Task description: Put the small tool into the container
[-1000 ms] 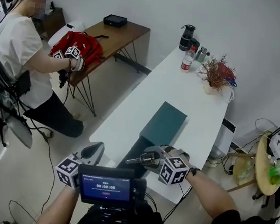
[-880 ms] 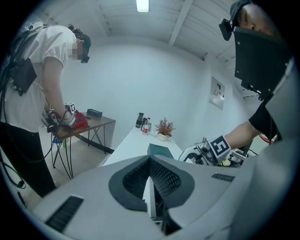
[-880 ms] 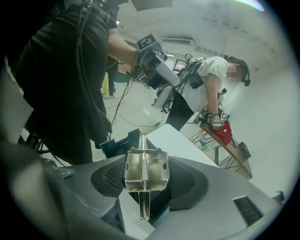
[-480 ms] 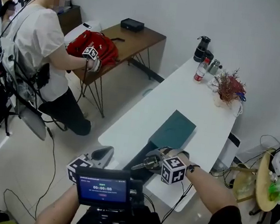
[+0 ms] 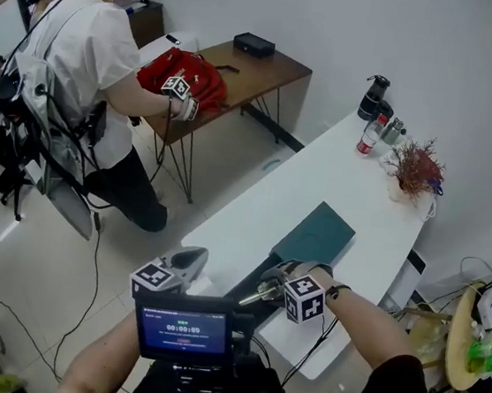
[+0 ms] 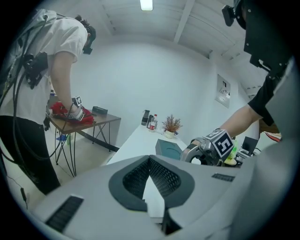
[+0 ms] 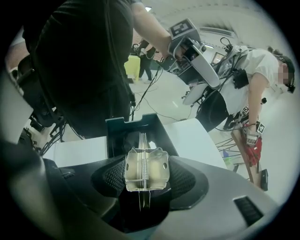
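Along the far end of the white table (image 5: 320,174) stand a black flask (image 5: 376,90), a bottle (image 5: 369,137) and a small potted plant (image 5: 417,163), well apart from the work. A green lid (image 5: 317,235) lies flat in the middle of the table, just beyond the open box (image 5: 249,276), which sits at the near end. A phone screen (image 5: 184,328) hangs low in the head view, below both grippers. Off to the left another person (image 5: 94,57) bends over a red bag (image 5: 190,76) on a wooden table (image 5: 253,67), across the floor from here.

The right gripper (image 7: 144,164) points steeply down, its jaws standing wide and clamped on the small metal tool (image 7: 145,171), a silvery spring piece whose thin end reaches toward the box (image 7: 112,136) straight beneath it. The box inside is dark; what lies in it cannot be made out.

The left gripper (image 6: 149,158) hangs beside the box at the table's near left edge, its jaws drawn together at the tips with nothing between them, clear of the right gripper (image 5: 263,289) and the tool (image 5: 252,293). Bare white tabletop runs from the lid to the flask, and on both sides of the box (image 7: 192,136)
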